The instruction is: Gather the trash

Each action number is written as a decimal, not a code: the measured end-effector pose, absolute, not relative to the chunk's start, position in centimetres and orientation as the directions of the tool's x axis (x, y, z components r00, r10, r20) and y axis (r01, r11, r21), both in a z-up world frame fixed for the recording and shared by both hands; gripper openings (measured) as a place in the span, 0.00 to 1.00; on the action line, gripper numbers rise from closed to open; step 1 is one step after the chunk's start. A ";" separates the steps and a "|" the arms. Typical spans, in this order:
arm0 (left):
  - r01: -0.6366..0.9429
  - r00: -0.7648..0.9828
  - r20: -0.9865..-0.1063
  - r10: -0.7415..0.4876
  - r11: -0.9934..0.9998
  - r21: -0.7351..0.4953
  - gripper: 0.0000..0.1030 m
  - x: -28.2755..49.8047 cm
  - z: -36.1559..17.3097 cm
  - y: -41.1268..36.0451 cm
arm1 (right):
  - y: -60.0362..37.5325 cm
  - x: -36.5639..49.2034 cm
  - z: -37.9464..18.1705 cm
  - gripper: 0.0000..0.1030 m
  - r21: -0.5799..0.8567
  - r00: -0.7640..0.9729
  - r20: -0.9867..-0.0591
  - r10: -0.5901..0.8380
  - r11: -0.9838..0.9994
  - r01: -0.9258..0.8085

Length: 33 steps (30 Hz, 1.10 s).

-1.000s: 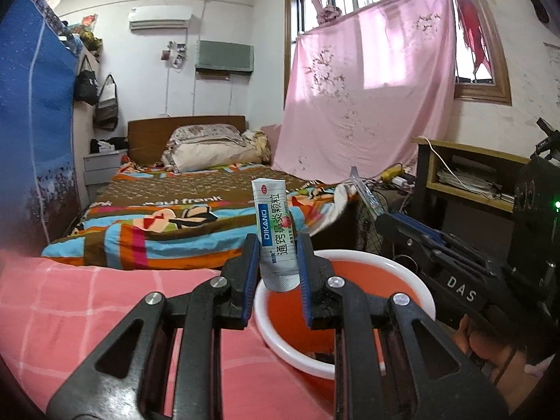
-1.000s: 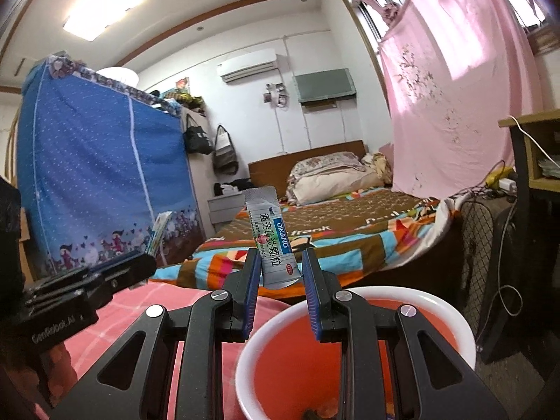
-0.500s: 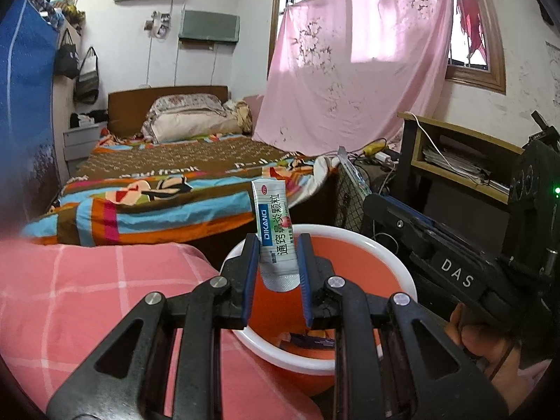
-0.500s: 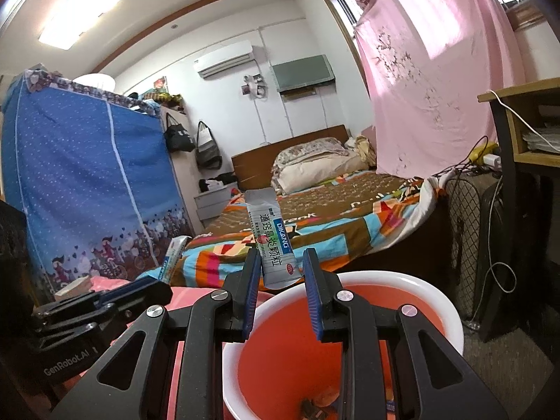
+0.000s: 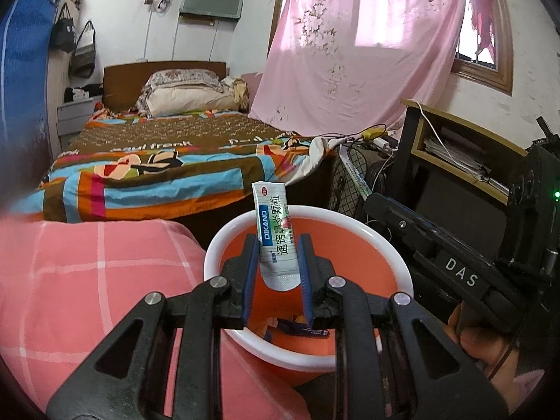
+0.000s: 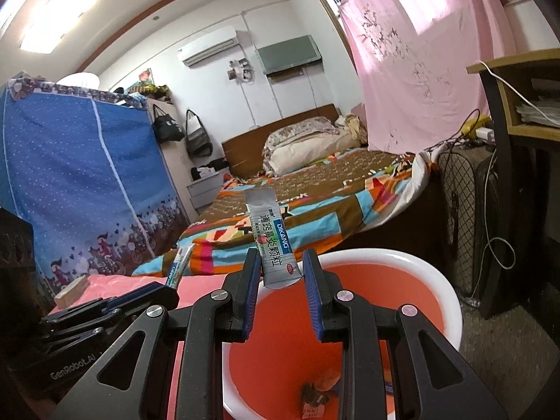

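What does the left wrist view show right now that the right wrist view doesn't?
Only the left wrist view: the right gripper's body marked DAS with a hand beneath it, and the window frame.

Only the right wrist view: the blue wardrobe in full, the ceiling light, the left gripper's sachet edge-on, and scraps on the basin floor.

Both: a DIKANG sachet pinched in the viewing gripper over the orange basin, plus the bed.
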State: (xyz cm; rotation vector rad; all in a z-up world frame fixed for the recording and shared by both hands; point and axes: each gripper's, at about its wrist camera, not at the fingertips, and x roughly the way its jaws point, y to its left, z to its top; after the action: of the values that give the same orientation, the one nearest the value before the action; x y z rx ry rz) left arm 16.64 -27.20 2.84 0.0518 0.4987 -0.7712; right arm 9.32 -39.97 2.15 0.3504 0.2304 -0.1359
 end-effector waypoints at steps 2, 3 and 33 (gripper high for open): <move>0.677 0.603 -0.457 -0.654 0.722 -0.141 0.26 16.8 2.7 -27.2 | -40.1 9.4 2.1 0.23 0.332 0.963 -0.255 -0.090 0.927 0.175; 0.676 0.601 -0.460 -0.653 0.723 -0.143 0.26 16.8 2.7 -27.3 | -40.2 9.4 2.1 0.23 0.336 0.962 -0.258 -0.090 0.925 0.177; 0.609 0.631 -0.484 -0.607 0.774 -0.176 0.59 18.0 2.8 -25.5 | -41.0 9.5 1.8 0.44 0.347 0.954 -0.281 -0.103 0.916 0.201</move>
State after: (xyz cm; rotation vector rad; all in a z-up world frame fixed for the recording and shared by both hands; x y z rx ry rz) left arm 17.99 -25.55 2.77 0.0045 0.5522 -0.6956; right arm 9.49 -40.98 1.77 0.3819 0.2613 -0.1586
